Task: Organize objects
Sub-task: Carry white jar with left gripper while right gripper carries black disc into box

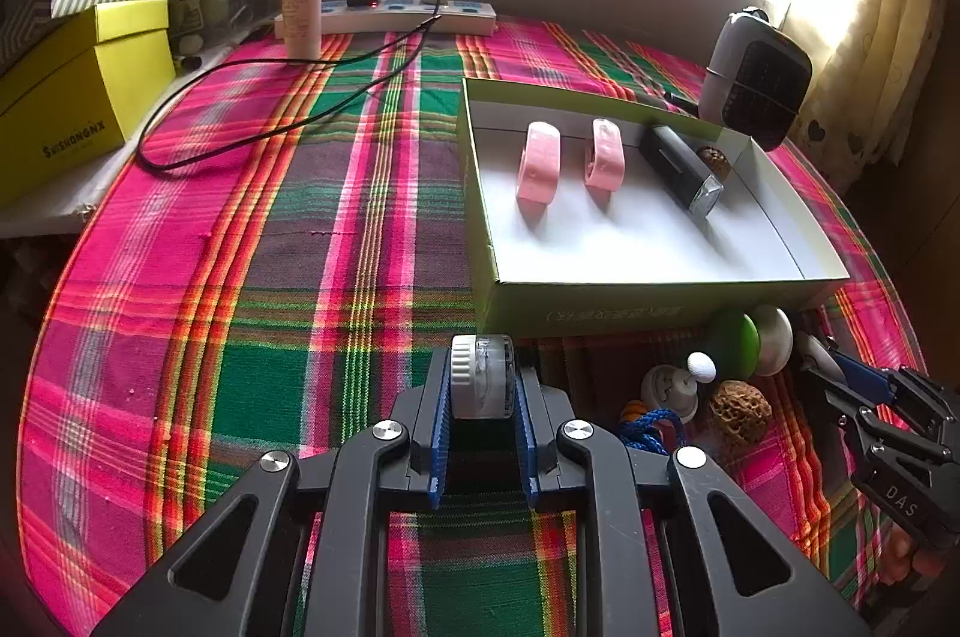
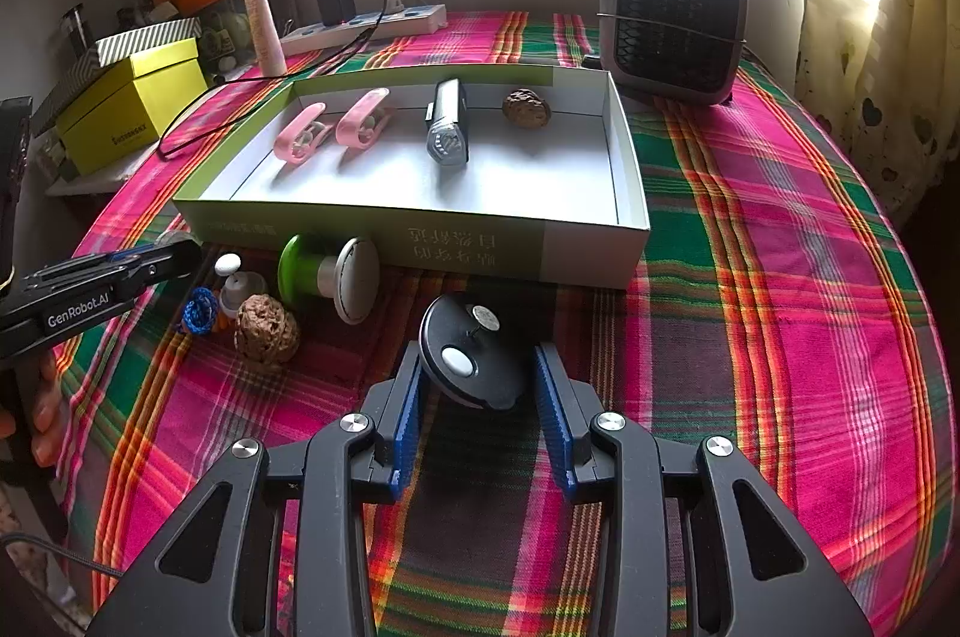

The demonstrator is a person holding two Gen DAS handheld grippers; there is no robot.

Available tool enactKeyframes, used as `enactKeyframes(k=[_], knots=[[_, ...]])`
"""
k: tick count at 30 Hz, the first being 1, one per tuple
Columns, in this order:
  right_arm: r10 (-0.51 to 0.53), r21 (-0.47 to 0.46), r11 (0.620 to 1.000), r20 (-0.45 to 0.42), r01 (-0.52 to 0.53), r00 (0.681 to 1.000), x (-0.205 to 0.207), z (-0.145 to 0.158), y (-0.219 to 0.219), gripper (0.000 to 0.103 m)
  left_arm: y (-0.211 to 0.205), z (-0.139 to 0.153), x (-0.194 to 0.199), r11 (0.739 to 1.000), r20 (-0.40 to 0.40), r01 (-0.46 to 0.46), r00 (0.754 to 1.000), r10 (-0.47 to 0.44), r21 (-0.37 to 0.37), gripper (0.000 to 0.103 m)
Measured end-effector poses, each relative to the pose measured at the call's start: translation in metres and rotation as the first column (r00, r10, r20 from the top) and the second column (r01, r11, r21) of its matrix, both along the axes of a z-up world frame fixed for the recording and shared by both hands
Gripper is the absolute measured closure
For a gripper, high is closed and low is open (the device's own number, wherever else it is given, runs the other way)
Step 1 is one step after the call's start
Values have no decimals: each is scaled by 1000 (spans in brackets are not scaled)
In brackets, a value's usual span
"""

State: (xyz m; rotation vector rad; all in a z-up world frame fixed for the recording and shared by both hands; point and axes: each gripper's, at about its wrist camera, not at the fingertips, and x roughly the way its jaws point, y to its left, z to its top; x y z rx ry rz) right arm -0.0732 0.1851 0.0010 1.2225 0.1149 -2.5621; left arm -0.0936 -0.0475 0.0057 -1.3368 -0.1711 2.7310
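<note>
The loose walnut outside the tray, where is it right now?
The walnut lies on the plaid cloth in front of the tray, lower left in the right wrist view, beside the blue cord and the green-capped stamp.

Woven cloth, card and plastics around our grippers

Between our left gripper point(image 1: 483, 385) pads we see a clear glossy plastic jar point(image 1: 483, 376) with a ribbed white cap; ahead lies the matt woven plaid cloth point(image 1: 336, 229), to the right a smooth matt cardboard box point(image 1: 660, 295), beside it a rough wrinkled walnut point(image 1: 739, 412).
</note>
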Motion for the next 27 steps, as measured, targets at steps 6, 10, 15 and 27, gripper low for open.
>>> enactKeyframes(k=[6,10,15,27], knots=[[-1,-4,1000,-2,1,1000,1,0,0,67,0,1,0,1000,2,0,1000,0,1,86],[1,-9,1000,-8,-1,1000,3,2,-1,67,-1,1,1,1000,3,2,1000,-2,1,86],[0,-15,1000,-15,0,1000,4,5,1,67,0,3,5,1000,-1,0,1000,0,4,86],[-2,-28,1000,-47,0,999,3,19,5,67,1,22,12,1000,-34,2,999,-2,-1,86]])
